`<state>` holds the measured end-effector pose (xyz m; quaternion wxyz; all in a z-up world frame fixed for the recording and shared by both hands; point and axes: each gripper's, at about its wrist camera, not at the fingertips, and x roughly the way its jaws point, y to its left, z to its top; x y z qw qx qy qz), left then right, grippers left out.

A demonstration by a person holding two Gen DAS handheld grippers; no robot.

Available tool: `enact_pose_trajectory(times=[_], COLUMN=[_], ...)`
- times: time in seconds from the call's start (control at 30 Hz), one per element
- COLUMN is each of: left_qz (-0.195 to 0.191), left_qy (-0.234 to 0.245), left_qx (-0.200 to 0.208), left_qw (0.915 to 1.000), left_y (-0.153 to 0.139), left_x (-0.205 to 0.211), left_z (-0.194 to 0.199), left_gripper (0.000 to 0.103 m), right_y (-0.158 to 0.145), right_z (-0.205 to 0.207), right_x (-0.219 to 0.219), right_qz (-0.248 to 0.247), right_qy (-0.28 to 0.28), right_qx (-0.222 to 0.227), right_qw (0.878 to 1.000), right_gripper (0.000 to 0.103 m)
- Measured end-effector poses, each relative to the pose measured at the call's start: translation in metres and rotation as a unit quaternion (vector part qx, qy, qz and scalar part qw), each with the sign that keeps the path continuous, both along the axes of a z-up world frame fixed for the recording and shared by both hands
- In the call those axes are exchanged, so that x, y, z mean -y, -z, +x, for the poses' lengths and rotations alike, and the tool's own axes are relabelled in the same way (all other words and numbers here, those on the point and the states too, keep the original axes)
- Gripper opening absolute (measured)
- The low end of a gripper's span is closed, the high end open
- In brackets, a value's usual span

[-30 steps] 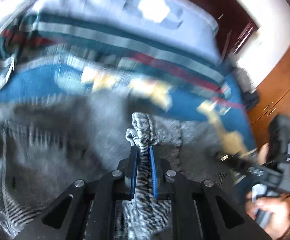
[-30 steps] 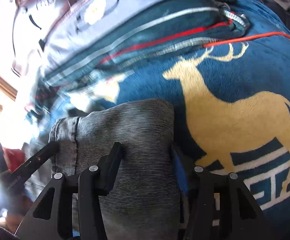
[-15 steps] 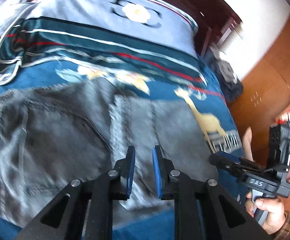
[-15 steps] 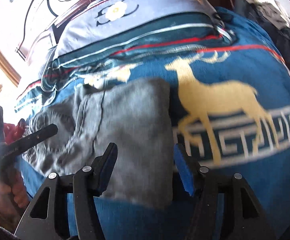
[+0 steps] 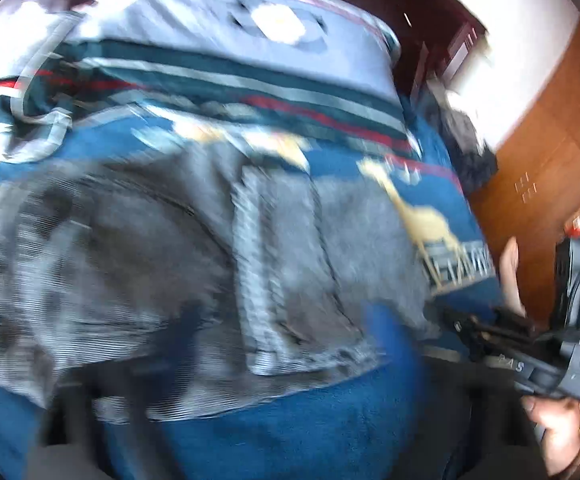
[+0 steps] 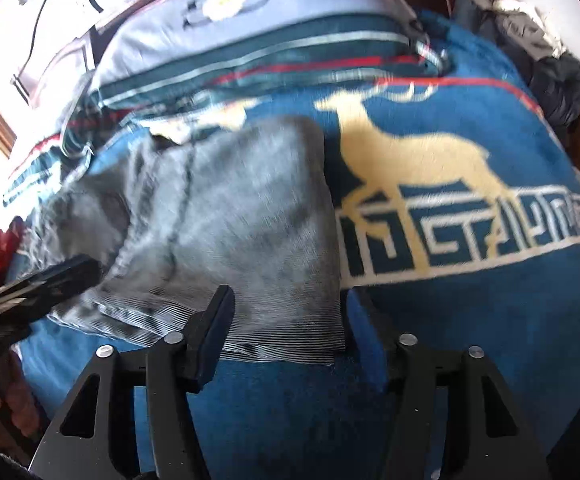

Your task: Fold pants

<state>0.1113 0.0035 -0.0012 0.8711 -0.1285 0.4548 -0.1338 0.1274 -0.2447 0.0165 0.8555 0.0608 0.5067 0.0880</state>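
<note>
While the grey pants lie folded on the blue deer blanket, both grippers hover over their near edge — left gripper and right gripper opening, fingers spread, nothing pinched.

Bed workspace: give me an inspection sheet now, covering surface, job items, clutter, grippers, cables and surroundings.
Surface: blue blanket with a tan deer pattern, covering the bed.
Job's things: grey pants lying folded on the blanket, not held by either gripper.
Clutter: striped bedding bunched behind the pants; dark clothes pile at the bed's far right.
Grippers: left gripper blurred, jaws opening, nothing between them; right gripper jaws opening, above the pants' near edge, pads clear of the cloth.
Cables: nothing seen.
Surroundings: dark carved headboard; wooden wardrobe beside the bed.
</note>
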Motion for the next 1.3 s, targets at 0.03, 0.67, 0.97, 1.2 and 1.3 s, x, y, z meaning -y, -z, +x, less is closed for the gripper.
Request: enact_pose_trajectory(times=[0.03,0.67,0.97,1.2,1.3], left_qz=[-0.004,0.01,0.031,-0.004,-0.024], left_qy=[-0.013,-0.2,-0.174,-0.158,-0.157], left_qx=[0.014,-0.051,-0.096,-0.112,-0.115], left_qw=[0.9998,0.9784,0.9796,0.9811,0.9806], left_y=[-0.009,-0.013,0.027,0.046,0.051], left_x=[-0.012,-0.222,-0.231,-0.236,-0.238], left_z=[-0.005,0.001,0.014,0.023,0.023], left_gripper=[0.103,0.103,0.103,0.093,0.082], right_y=[-0.007,-0.013,0.019,0.001,0.008], right_z=[-0.002,-0.03,-0.027,-0.053,-0.058], right_x=[-0.003,-0.218,-0.247,-0.302,-0.326], right_qz=[0.006,0.07,0.014,0.003,-0.023], right_qy=[-0.001,-0.237,-0.261,-0.37,-0.4], right_qx=[0.006,0.014,-0.024,0.044,0.058], right_qw=[1.0,0.969,0.965,0.928,0.914], right_gripper=[0.06,0.062,0.062,0.062,0.062])
